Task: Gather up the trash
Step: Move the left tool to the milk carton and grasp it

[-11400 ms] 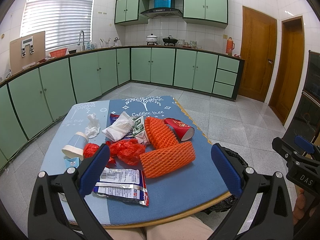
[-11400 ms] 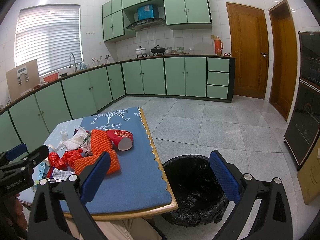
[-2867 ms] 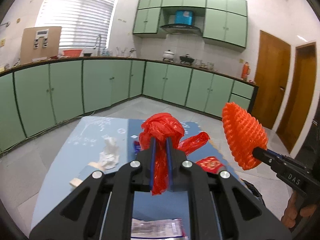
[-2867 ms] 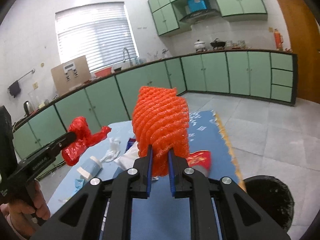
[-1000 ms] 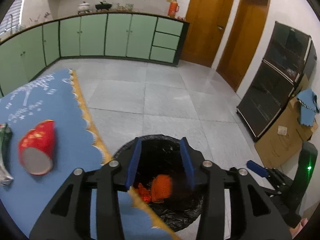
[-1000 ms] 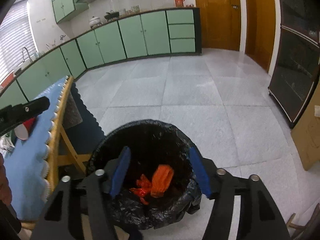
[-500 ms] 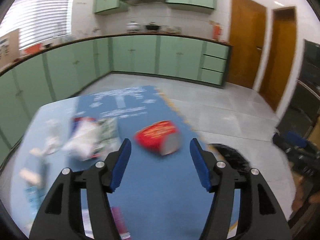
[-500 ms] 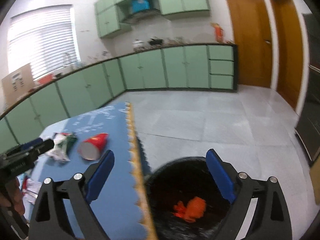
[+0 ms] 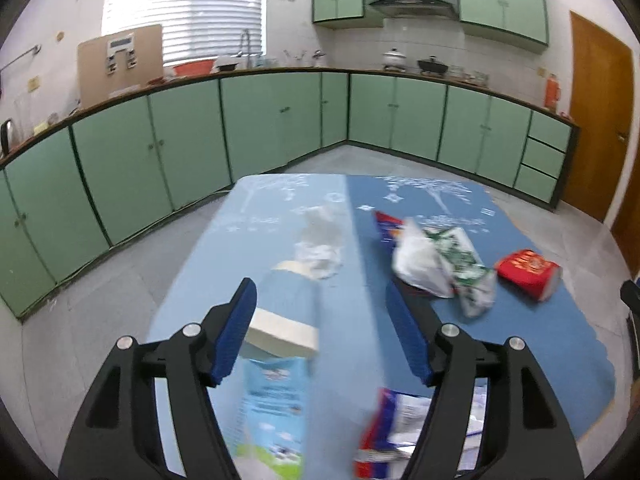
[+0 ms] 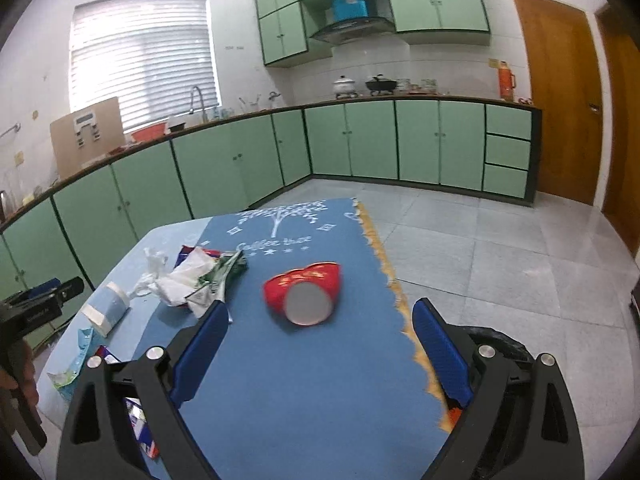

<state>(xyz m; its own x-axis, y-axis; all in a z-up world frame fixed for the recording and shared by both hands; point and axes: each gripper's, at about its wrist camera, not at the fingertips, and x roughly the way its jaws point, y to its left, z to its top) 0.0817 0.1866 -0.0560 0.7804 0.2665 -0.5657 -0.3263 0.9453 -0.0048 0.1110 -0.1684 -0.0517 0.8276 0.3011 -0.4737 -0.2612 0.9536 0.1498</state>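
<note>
My left gripper (image 9: 320, 336) hangs over the near left part of the blue table (image 9: 360, 360), its jaws opening with nothing pressed between them. A pale blue paper cup (image 9: 288, 304) lies on its side just ahead of the fingers, and a milk carton (image 9: 276, 412) lies below them. My right gripper (image 10: 320, 356) stands open and empty over the table (image 10: 304, 400). A red paper cup (image 10: 308, 296) lies on its side just beyond it. A white plastic bag (image 10: 188, 280), a green wrapper (image 10: 224, 272) and a crumpled tissue (image 10: 154, 260) lie further left.
A bin lined with a black bag (image 10: 500, 344) stands on the floor off the table's right edge. A printed wrapper (image 9: 396, 428) lies at the near edge. A person's hand (image 10: 18, 380) holds the left gripper (image 10: 44, 300) at the left. Green cabinets line the walls.
Both grippers swung from above the bin, where the orange net and red bag lie, back over the table. Both sets of jaws stand wider than a second ago.
</note>
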